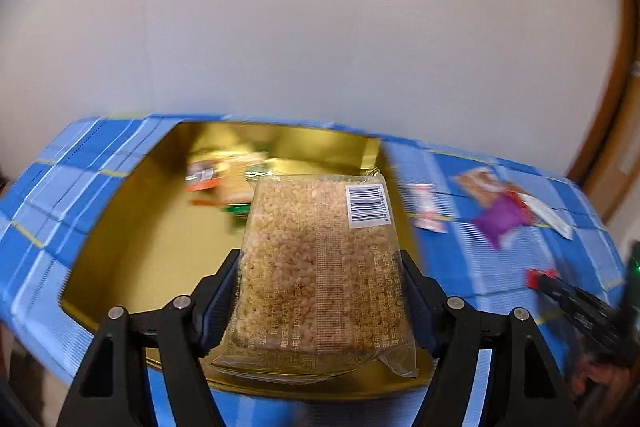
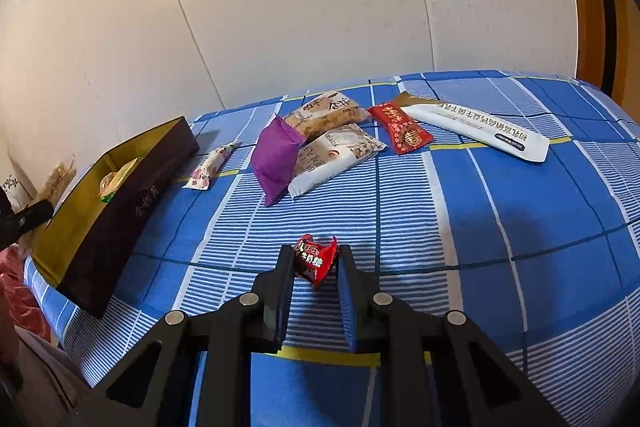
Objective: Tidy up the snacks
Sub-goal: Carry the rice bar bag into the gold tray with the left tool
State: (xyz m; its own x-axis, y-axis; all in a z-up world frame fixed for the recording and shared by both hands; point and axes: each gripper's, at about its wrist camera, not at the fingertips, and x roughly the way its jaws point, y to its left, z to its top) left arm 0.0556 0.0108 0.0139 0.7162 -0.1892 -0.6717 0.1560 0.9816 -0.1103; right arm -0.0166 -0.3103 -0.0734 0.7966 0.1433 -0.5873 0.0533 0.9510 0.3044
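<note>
My left gripper (image 1: 320,259) is shut on a clear packet of puffed-rice cake (image 1: 316,227) by its two long sides, and holds it above the gold-lined box (image 1: 140,227). A few wrapped snacks (image 1: 216,175) lie at the far end of the box. The right wrist view shows the same box (image 2: 120,211) from its dark outer side. My right gripper (image 2: 316,255) is shut on a small red candy (image 2: 316,261) just over the blue checked cloth (image 2: 480,227). It also shows at the right edge of the left wrist view, right gripper (image 1: 560,287).
Loose snacks lie on the cloth beyond the right gripper: a purple packet (image 2: 276,159), a white packet (image 2: 336,155), a beige packet (image 2: 328,113), a red packet (image 2: 400,131), a long white stick (image 2: 480,131) and a flowered candy (image 2: 210,167). A pale wall stands behind.
</note>
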